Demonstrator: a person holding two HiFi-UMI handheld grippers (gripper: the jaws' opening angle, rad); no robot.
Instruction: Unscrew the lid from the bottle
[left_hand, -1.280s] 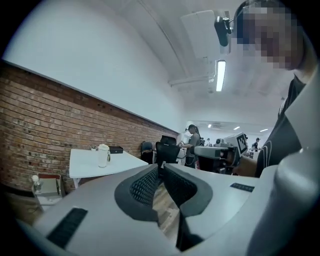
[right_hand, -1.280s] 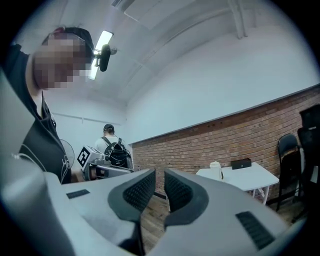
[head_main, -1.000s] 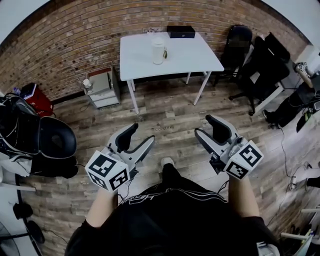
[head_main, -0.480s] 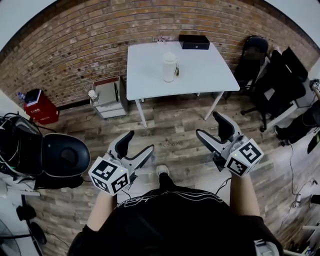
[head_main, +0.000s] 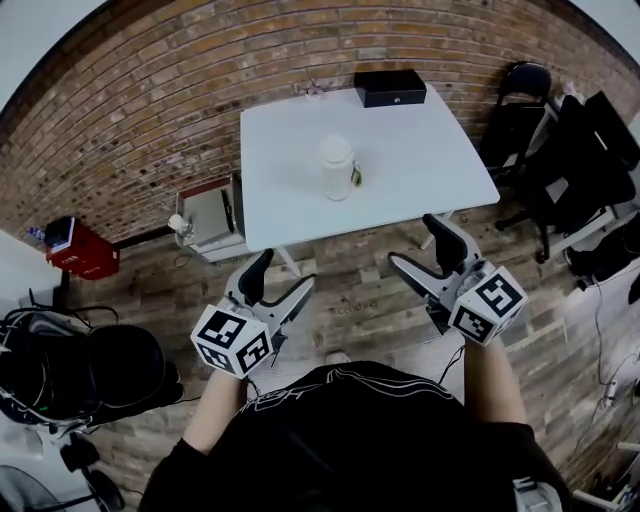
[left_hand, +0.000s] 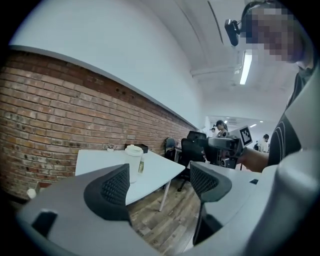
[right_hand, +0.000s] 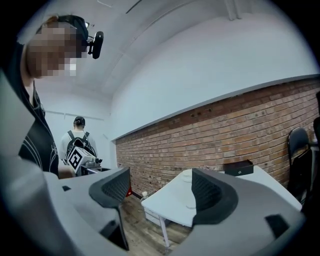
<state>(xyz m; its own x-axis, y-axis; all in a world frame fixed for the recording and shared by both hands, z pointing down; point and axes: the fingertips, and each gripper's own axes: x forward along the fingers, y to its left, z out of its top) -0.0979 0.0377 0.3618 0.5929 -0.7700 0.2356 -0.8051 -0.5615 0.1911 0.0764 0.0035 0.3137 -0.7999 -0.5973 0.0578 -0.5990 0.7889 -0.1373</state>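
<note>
The white bottle (head_main: 337, 167) stands upright on the table (head_main: 420, 170) (lid (head_main: 336, 149) on). The left gripper (head_main: 283, 272) and right gripper (head_main: 415, 242) hold nothing, their jaws wide and just opening further.

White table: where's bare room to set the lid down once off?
The table is mostly bare. There are wide patches from the bottle to the left edge and right of it, in front of the black box, plus the near strip. It is crowded only along the far edge by the box.

A white desk (head_main: 430, 160) stands against a brick wall (head_main: 150, 110) on a wood-plank floor (head_main: 350, 305), black chairs (head_main: 520, 110) alongside.
</note>
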